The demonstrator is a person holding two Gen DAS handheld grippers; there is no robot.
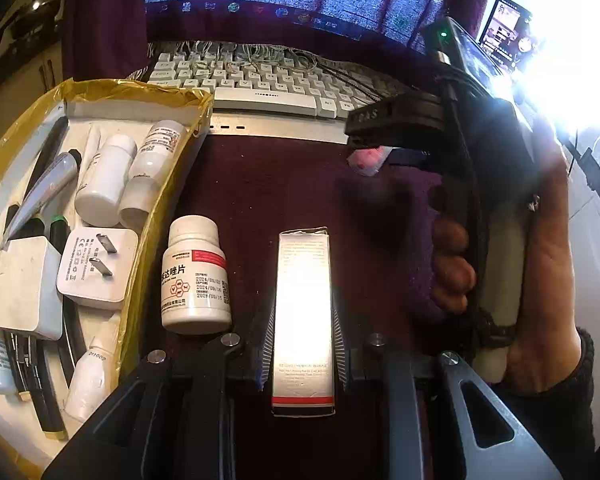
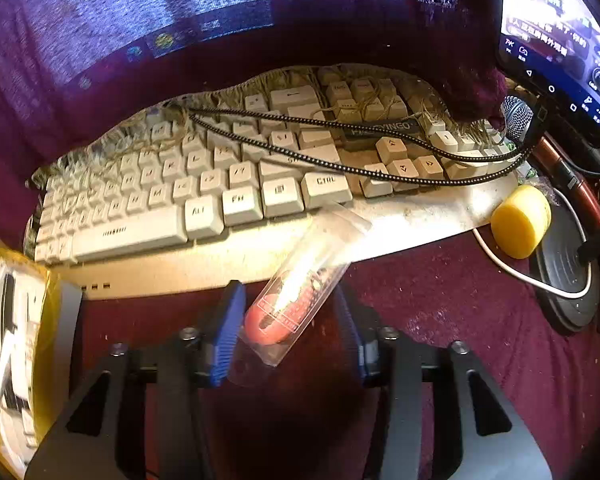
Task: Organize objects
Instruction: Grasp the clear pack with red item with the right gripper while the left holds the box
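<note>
White carton (image 1: pixel 303 320) between ribbed pads (image 1: pixel 269 344)

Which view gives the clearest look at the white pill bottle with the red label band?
The left wrist view. There the white pill bottle stands upright on the dark red cloth, beside the yellow-edged tray, with its label facing the camera. The right wrist view does not show the bottle at all, only a corner of the tray.

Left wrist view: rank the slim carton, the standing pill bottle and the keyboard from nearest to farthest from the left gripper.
1. Slim carton: between the fingers of the left gripper, centre of the view.
2. Standing pill bottle: just left of the fingers, beside the yellow-rimmed tray.
3. Keyboard: far back, under the fringed cloth.
</note>
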